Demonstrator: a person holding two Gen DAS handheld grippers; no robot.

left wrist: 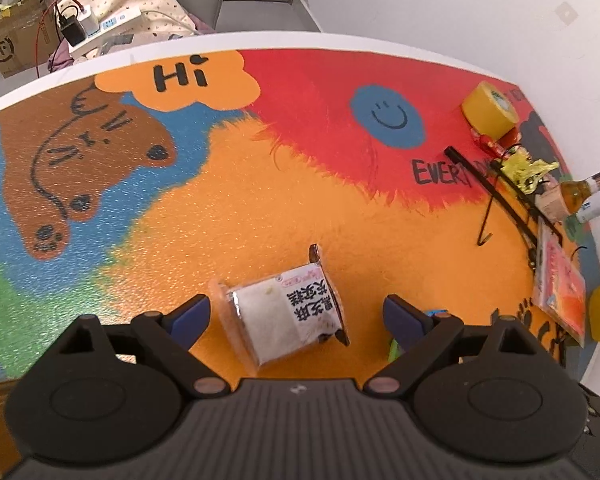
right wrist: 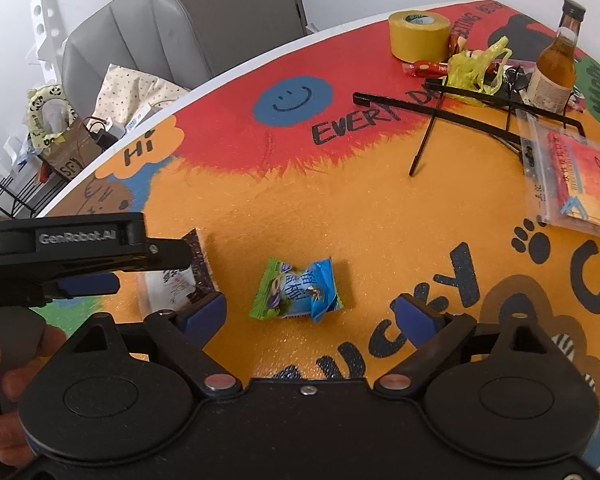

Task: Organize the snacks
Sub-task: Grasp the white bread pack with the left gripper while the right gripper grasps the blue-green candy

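I'm looking past a cartoon-painted table (right wrist: 340, 208) with a white rim toward plain white walls (left wrist: 440, 0). A grey chair (right wrist: 120, 36) is sitting behind it, a dotted cloth (right wrist: 128, 92) lying on its seat, and a grey cabinet (right wrist: 228, 4) is standing beyond.

Desk (left wrist: 260, 208): grainy, faintly glittering printed mat. Near snack packet (left wrist: 284, 316): glossy clear plastic film. Blue-green candy wrapper (right wrist: 296, 290): shiny crinkled foil-plastic. Far right bottle (right wrist: 554, 64): glossy amber glass. Tape roll (right wrist: 418, 36): matt yellow.

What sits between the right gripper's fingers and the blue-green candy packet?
Only bare orange mat; the right wrist view shows the right gripper open around the candy packet.
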